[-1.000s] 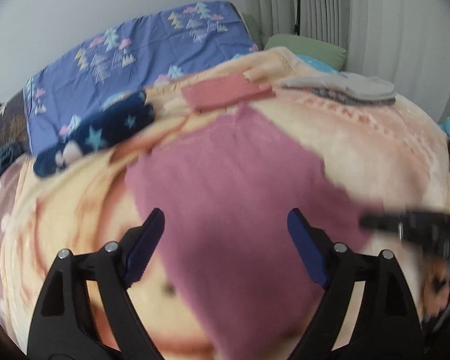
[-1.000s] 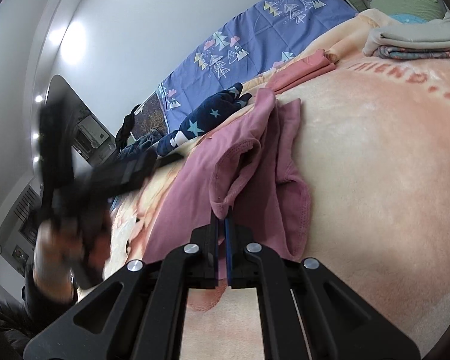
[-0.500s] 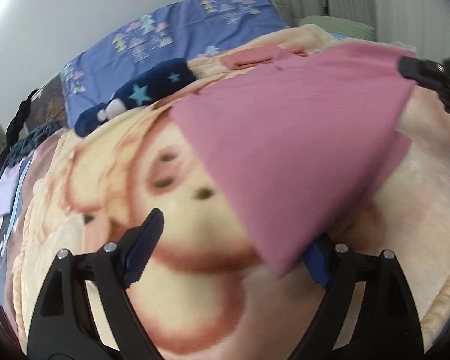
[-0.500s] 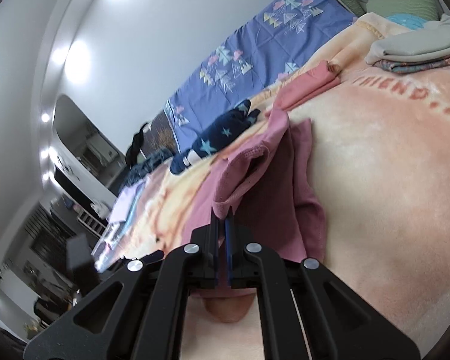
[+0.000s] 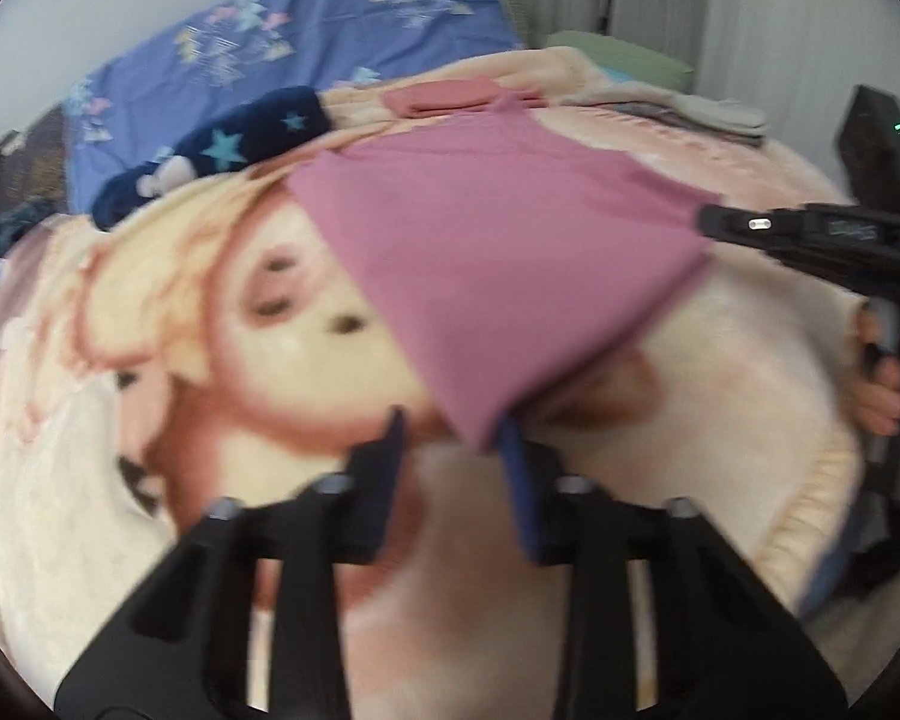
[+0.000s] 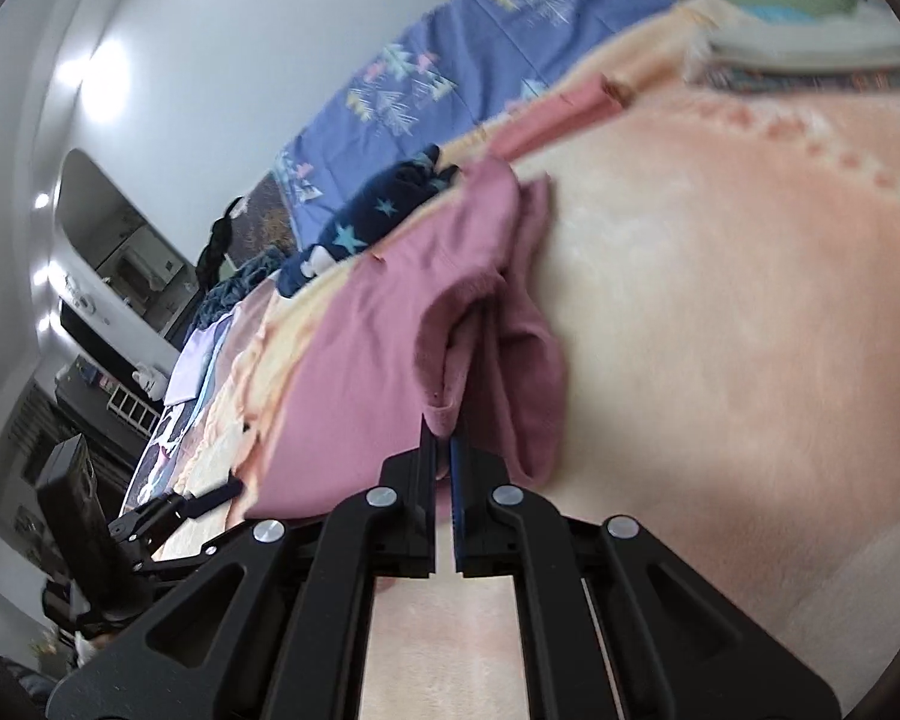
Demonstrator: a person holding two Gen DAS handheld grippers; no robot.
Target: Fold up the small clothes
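A small pink garment (image 5: 498, 252) lies spread on a peach blanket with a cartoon face (image 5: 222, 324). My left gripper (image 5: 450, 426) is partly open, with the garment's near corner at its right finger and not pinched. My right gripper (image 6: 443, 438) is shut on the garment's hem (image 6: 450, 372) and holds that edge lifted; it also shows in the left wrist view (image 5: 708, 225) at the garment's right corner. The left gripper shows in the right wrist view (image 6: 210, 495) at the garment's far corner.
A folded pink piece (image 5: 444, 99) and a navy star-print garment (image 5: 228, 150) lie at the blanket's far side. Folded grey clothes (image 5: 690, 114) are stacked at the far right. A blue patterned sheet (image 5: 282, 54) lies behind. The blanket's edge (image 5: 810, 516) drops off at right.
The left gripper's fingers have narrowed and moved in on the garment's near corner. The right gripper has kept its grip and drawn the pink edge out to the right, lifted.
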